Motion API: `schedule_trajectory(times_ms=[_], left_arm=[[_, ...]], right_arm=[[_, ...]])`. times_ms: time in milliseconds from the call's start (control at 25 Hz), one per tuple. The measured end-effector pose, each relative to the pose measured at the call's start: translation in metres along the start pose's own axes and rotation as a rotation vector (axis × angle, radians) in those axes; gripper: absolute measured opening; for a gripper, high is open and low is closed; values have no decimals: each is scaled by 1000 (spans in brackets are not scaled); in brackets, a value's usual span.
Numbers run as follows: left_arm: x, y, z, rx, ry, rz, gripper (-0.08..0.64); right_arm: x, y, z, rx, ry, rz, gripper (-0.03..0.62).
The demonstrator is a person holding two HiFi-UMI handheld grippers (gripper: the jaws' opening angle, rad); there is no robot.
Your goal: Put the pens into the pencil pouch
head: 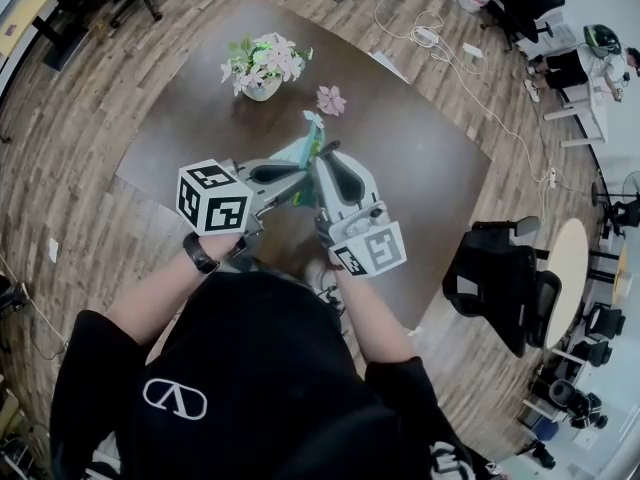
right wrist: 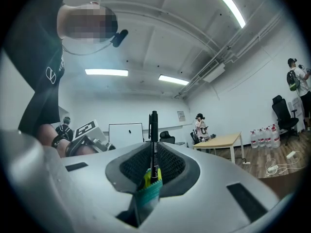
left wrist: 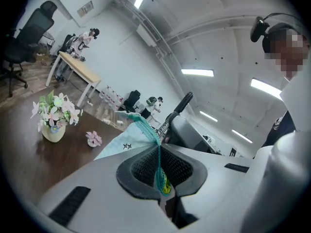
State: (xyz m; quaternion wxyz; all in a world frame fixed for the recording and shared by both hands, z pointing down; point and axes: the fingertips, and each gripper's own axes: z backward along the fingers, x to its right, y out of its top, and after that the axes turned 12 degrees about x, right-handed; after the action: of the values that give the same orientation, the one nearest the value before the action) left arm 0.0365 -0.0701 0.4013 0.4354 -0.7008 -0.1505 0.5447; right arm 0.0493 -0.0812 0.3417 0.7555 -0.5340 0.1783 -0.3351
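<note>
My left gripper is clenched on the teal zipper edge of the pouch, held above the table near me, while my right gripper, touching it on the right, grasps a black pen whose lower end meets that edge.

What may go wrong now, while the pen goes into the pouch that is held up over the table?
1. The left gripper pinches only the thin teal edge of the pencil pouch. The edge may slip out, and the pouch may sag or drop onto the table.
2. The right gripper clamps the black pen near its lower end. The long free part may tilt, and the pen may miss the opening or fall.
</note>
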Motion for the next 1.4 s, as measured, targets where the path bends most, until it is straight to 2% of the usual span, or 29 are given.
schedule_trajectory(times_ms=[160, 320, 640, 760, 880, 1080, 1200, 1400], left_arm=[[-1, 3, 1, 18, 4, -1, 12], [-2, 6, 2, 30, 4, -7, 12], [-4, 7, 5, 40, 23, -4, 12], [-7, 5, 9, 42, 30, 2, 12], [-12, 5, 17, 55, 46, 12, 12], [-33, -1, 43, 81, 95, 44, 12], [-42, -11, 56, 93, 124, 69, 12], [-52, -22, 76, 115, 163, 103, 12]], right_arm=[[-6, -4, 3, -12, 35, 53, 44], [0, 0, 1, 8, 28, 31, 206], [16, 24, 7, 63, -27, 28, 209], [35, 18, 13, 36, -76, 27, 209], [66, -18, 19, -97, -134, 6, 207], [103, -139, 33, -456, -203, -146, 209], [113, -206, 44, -648, -234, -202, 209], [119, -285, 59, -862, -273, -261, 209]])
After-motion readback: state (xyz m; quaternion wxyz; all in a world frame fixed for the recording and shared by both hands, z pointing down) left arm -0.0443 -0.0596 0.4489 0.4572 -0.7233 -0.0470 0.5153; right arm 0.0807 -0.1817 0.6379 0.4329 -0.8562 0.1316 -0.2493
